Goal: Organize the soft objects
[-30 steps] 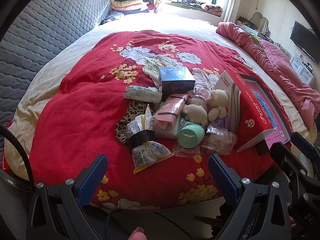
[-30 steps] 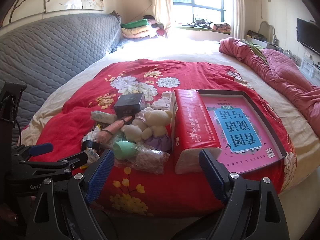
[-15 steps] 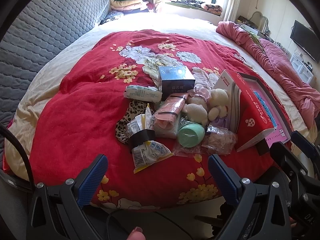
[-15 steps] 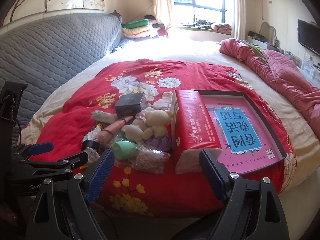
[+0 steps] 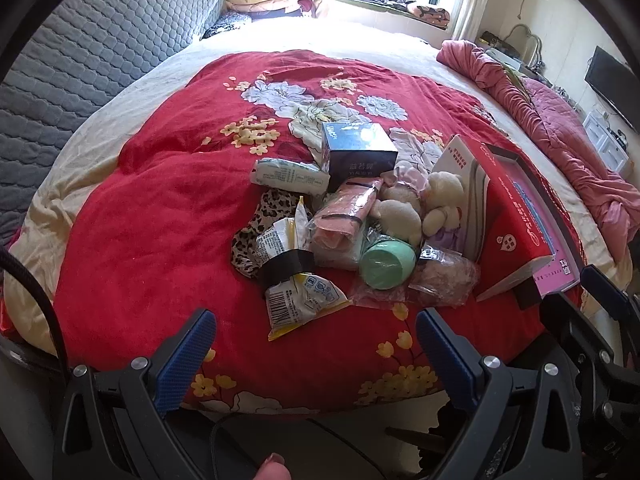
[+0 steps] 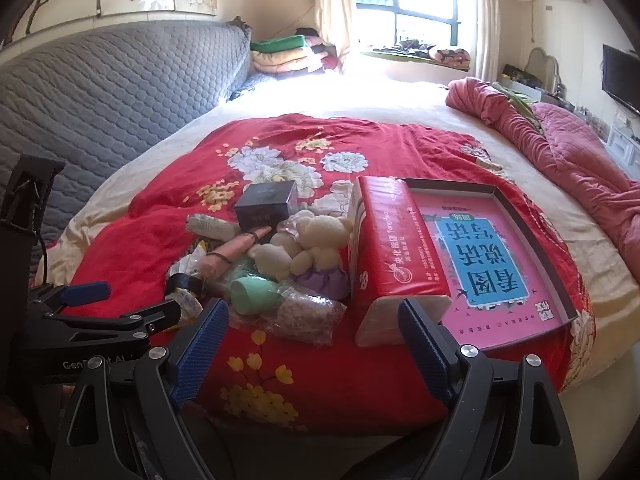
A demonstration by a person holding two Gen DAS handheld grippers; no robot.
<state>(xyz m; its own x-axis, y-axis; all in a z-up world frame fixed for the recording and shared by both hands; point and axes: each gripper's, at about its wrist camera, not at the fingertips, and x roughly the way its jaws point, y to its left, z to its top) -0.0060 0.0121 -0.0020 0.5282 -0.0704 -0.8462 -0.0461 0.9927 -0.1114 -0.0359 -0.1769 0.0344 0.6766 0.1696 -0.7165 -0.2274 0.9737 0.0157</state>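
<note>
Both grippers hang at the foot of the bed with nothing in them — the left gripper (image 5: 314, 344) has its blue-padded fingers spread wide over the red floral blanket (image 5: 160, 220), and the right gripper (image 6: 314, 330) is spread the same way just short of the pile. That pile sits mid-blanket: a cream plush bear (image 6: 308, 246) leaning against a red tissue pack (image 6: 390, 248), a mint green cup (image 5: 386, 262) on its side, a pink bagged cloth (image 5: 344, 220), a leopard-print fabric (image 5: 266, 220), a dark blue box (image 5: 358, 152) behind. Beside the tissue pack lies a pink box lid (image 6: 480, 260) — open side up.
</note>
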